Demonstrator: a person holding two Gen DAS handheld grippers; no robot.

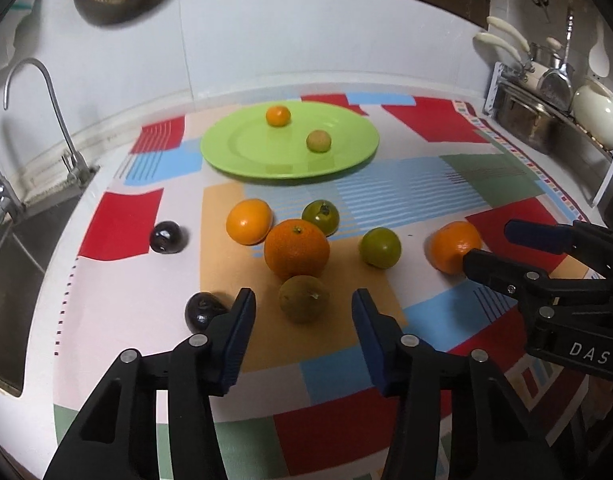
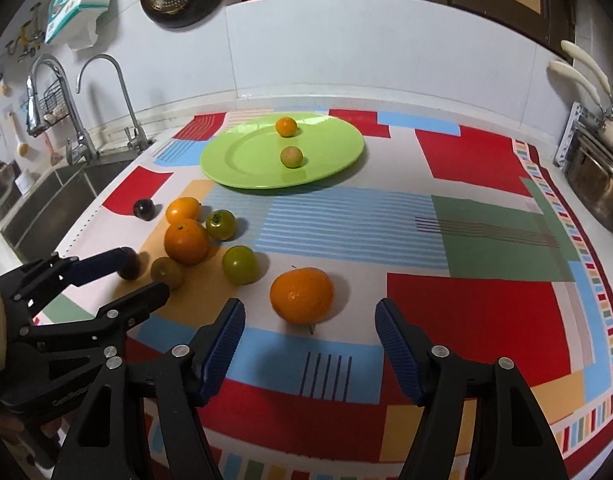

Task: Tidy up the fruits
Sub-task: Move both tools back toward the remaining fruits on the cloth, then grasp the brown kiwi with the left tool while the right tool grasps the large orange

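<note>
Both grippers hover wide open and empty over the desk: the left gripper (image 1: 302,312) faces a brownish fruit (image 1: 303,298), the right gripper (image 2: 310,316) an orange (image 2: 302,294). Two small fruits sit on the green plate (image 1: 226,152).

Counted: one green plate (image 1: 226,152); four orange citrus fruits (image 1: 296,248); four green or brownish fruits (image 1: 380,248); two dark plums (image 1: 166,237).
</note>
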